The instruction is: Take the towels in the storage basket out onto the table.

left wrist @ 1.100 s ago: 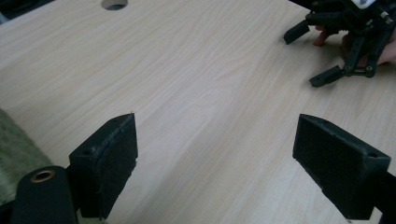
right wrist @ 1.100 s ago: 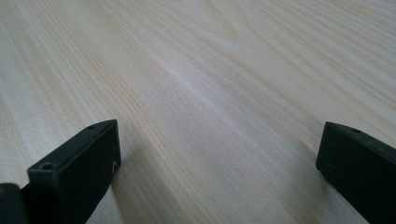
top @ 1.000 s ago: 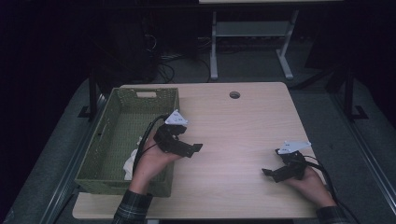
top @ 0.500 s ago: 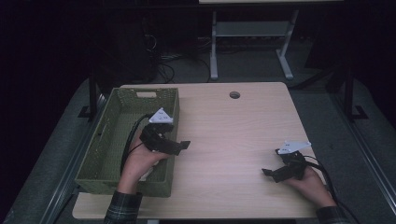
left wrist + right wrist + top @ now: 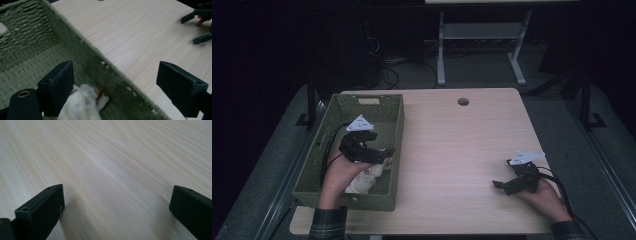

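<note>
Left hand-held gripper, now over basket, agape (cream-and-tan, possibly plush toy beneath).

Left tool jaws wide apart, right tool likewise, resting low

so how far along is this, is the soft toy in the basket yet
Looks nearly done. The cream soft toy already lies on the floor of the green woven basket, against its near right wall. The left tongs stand open straddling that wall, one jaw beside the toy, gripping nothing. The right tongs rest open over bare table. What seems left is lifting the left tongs clear.
</note>
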Demonstrator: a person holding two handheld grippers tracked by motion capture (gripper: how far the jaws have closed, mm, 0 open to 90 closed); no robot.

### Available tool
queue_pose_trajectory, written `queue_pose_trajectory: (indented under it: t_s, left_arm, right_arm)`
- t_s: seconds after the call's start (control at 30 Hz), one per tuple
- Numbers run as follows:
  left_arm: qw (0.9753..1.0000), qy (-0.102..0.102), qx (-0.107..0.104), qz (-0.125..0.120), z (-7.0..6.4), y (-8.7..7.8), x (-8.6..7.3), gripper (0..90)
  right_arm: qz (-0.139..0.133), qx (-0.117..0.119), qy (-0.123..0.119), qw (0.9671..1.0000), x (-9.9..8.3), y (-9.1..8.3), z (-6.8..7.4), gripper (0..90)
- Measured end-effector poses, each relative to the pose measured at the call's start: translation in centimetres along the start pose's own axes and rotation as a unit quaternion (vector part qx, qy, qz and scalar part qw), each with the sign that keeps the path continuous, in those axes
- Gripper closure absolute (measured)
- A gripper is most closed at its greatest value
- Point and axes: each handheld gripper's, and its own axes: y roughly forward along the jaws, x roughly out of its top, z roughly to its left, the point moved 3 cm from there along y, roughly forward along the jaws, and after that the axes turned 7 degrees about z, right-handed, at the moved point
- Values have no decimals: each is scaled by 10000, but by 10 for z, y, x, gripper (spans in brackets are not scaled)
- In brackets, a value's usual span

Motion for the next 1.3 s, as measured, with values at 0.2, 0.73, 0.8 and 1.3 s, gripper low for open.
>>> queue_pose_trajectory:
  t_s: [0.2, 0.73, 0.8, 1.3]
  left_arm:
    - [9999, -74, 115, 104, 11, -5, -12, 139]
    - [9971, -184, 417, 607, 33, 11, -39, 158]
    - [9967, -221, 418, 663, 35, 14, -43, 158]
    - [9895, -271, 554, 1304, 44, 48, -65, 161]
  right_arm:
    - [4, -2, -3, 10000, 0, 0, 0, 0]
    - [1, -4, 3, 10000, 0, 0, 0, 0]
    - [2, -5, 1, 10000, 0, 0, 0, 0]
    - [2, -3, 5, 10000, 0, 0, 0, 0]
